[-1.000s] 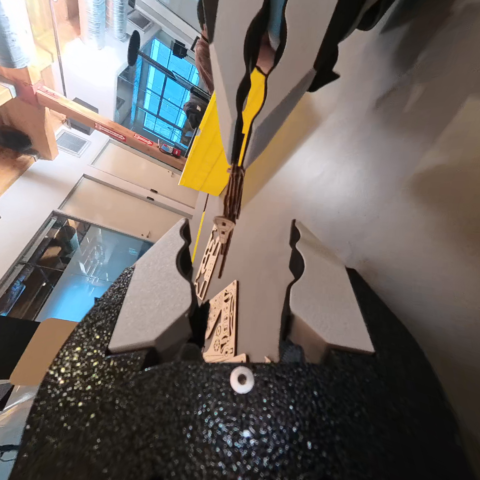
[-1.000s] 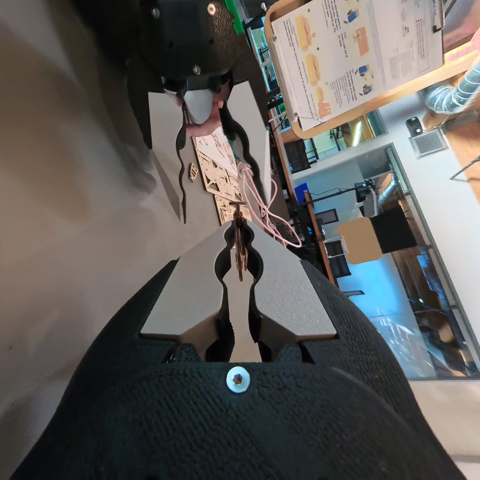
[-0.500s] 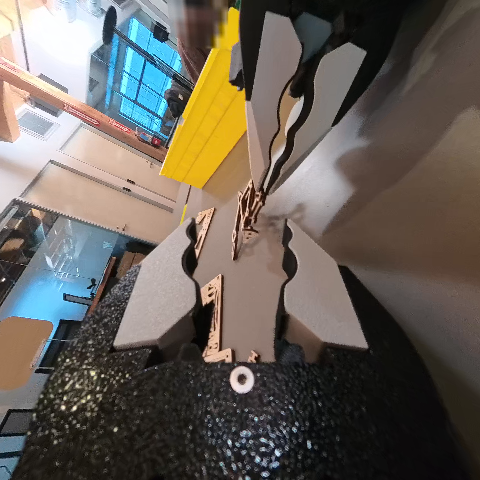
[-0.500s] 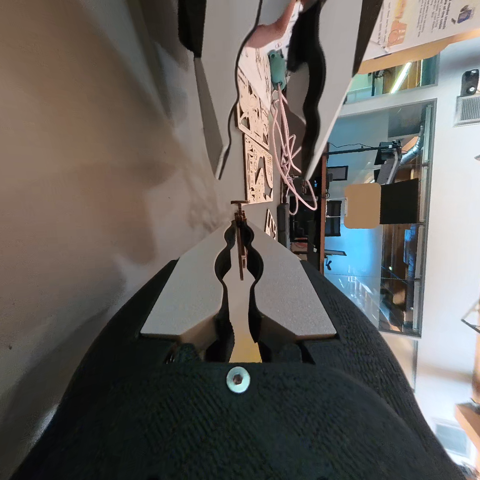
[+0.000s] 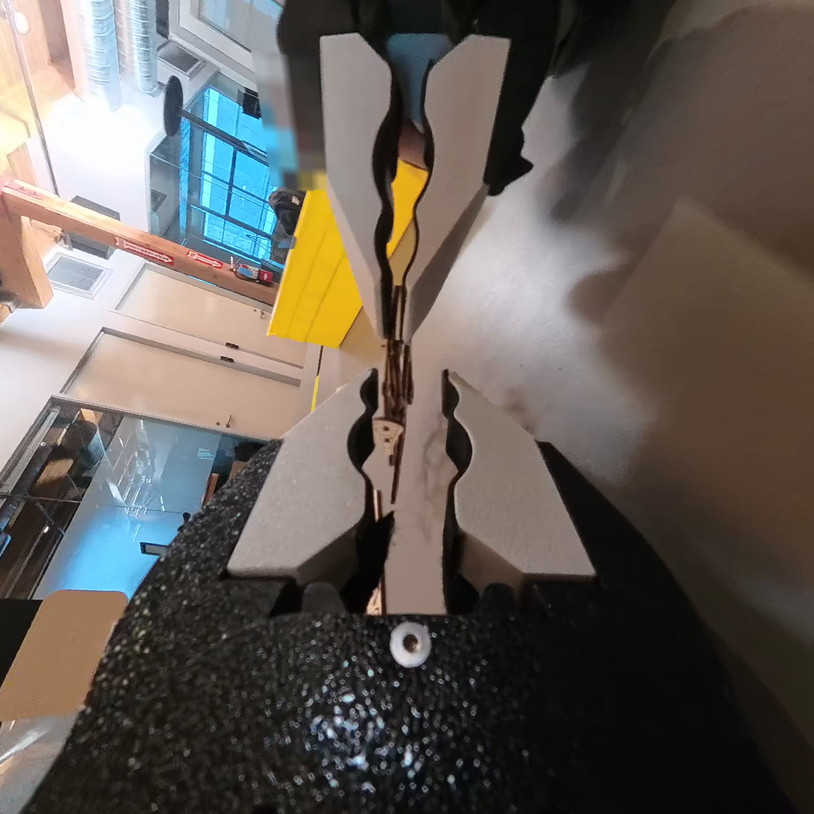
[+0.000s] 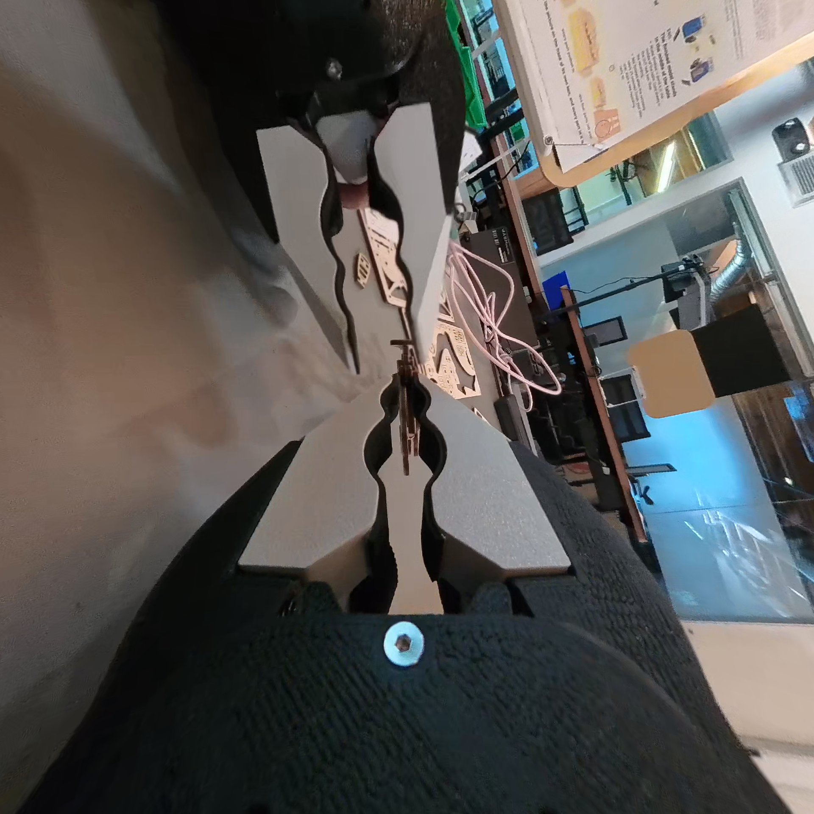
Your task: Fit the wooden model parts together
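A small dark wooden model assembly (image 6: 405,423) is clamped edge-on between the tips of my right gripper (image 6: 407,384), which is shut on it. In the left wrist view the right gripper (image 5: 394,334) comes in from the top and the assembly (image 5: 396,396) hangs down from its tips, with a pale wooden part (image 5: 387,438) at its lower end. My left gripper (image 5: 409,374) faces it, jaws partly open, and the assembly sits in the gap nearer the left finger. The left gripper (image 6: 385,359) also shows in the right wrist view, tips on either side of the assembly's top.
Laser-cut wooden part sheets (image 6: 451,357) and a small loose wooden piece (image 6: 363,271) lie on the grey table (image 5: 550,308). A pink cable (image 6: 484,308) lies beside the sheets. A yellow bin (image 5: 317,273) stands at the table's far end. A clipboard with an instruction sheet (image 6: 616,66) stands behind.
The two grippers have come tip to tip. The left gripper's jaws have narrowed, and the assembly held by the right gripper now sits between them.
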Tool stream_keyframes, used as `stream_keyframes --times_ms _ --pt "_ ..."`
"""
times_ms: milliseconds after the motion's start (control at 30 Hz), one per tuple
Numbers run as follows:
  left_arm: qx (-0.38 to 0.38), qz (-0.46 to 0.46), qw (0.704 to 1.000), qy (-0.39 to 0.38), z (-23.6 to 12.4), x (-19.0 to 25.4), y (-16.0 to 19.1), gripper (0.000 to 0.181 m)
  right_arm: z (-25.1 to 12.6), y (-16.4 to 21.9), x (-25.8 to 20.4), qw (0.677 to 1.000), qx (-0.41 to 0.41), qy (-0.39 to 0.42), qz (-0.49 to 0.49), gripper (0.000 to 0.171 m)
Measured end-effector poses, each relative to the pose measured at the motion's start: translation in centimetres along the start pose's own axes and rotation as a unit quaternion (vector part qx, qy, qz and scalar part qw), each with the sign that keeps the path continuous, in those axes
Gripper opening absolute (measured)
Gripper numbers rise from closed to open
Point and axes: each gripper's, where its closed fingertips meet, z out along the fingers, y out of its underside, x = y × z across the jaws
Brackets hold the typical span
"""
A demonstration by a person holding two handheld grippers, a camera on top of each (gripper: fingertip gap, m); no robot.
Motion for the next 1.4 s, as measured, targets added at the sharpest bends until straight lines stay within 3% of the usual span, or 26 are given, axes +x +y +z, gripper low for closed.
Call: stream_keyframes --times_ms 167,300,500,667,833,1333,1400 --pt "0.039 -0.073 0.997 0.002 -1.0 -1.1 -0.4 0.050 -0.2 0.5 0.1 0.999 -0.007 0.014 -0.036 0.003" --pt "0.016 -0.107 0.994 0.015 -0.6 -1.1 1.1 0.066 -0.4 0.2 -0.2 0.997 -0.003 0.025 -0.074 0.002" --pt "0.029 -0.057 0.998 -0.014 -1.0 -1.5 0.3 0.043 -0.8 -0.9 0.2 0.998 0.033 0.025 -0.037 0.002" --pt "-0.004 -0.023 1.000 -0.014 -0.6 -1.1 1.4 0.039 -1.0 -1.3 0.0 0.998 0.046 0.021 -0.036 0.002" --pt "0.002 -0.011 1.000 -0.022 -0.9 -1.3 1.3 0.024 -1.1 -1.4 0.0 0.998 0.052 0.022 -0.042 0.002" --pt "-0.009 0.014 1.000 -0.026 -0.9 -1.3 1.5 0.011 -1.2 -1.1 -0.2 0.996 0.060 0.021 -0.057 0.003" --pt "-0.011 0.015 0.999 -0.026 -0.8 -1.4 1.6 0.011 -1.2 -1.1 -0.4 0.996 0.063 0.016 -0.056 0.010"
